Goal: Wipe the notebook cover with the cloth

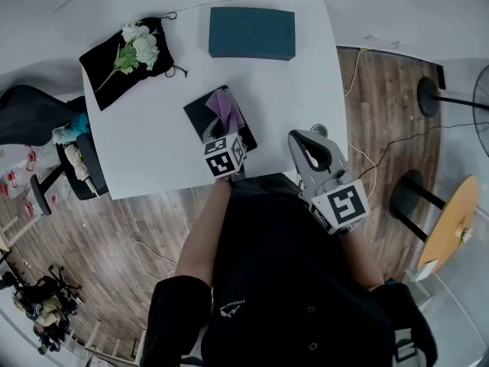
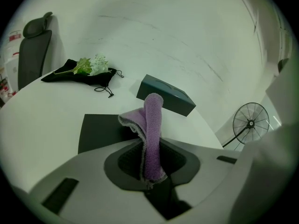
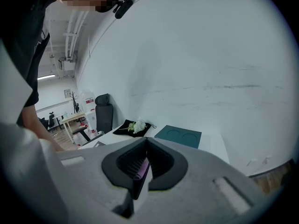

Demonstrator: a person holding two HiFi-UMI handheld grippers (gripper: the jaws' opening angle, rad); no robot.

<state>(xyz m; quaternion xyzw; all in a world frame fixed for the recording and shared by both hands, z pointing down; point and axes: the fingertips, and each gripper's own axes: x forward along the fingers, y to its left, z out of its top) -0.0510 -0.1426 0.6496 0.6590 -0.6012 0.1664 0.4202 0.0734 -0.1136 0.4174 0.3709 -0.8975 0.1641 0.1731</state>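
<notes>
The black notebook [image 1: 200, 113] lies flat near the front edge of the white table [image 1: 153, 151]. My left gripper [image 1: 219, 132] hovers over its near corner, shut on the purple cloth [image 1: 225, 105]. In the left gripper view the cloth [image 2: 152, 125] sticks up out of the jaws, with the notebook [image 2: 100, 132] below and ahead of it. My right gripper [image 1: 299, 140] is off to the right by the table's front right corner, apart from the notebook. Its jaws [image 3: 146, 139] meet at the tips with nothing held.
A teal box [image 1: 252, 32] sits at the table's back. A black pouch [image 1: 107, 71] with white flowers [image 1: 140, 46] lies at the back left. An office chair [image 1: 46, 121] stands left of the table; a fan [image 2: 251, 122] and a yellow round table [image 1: 451, 224] stand to the right.
</notes>
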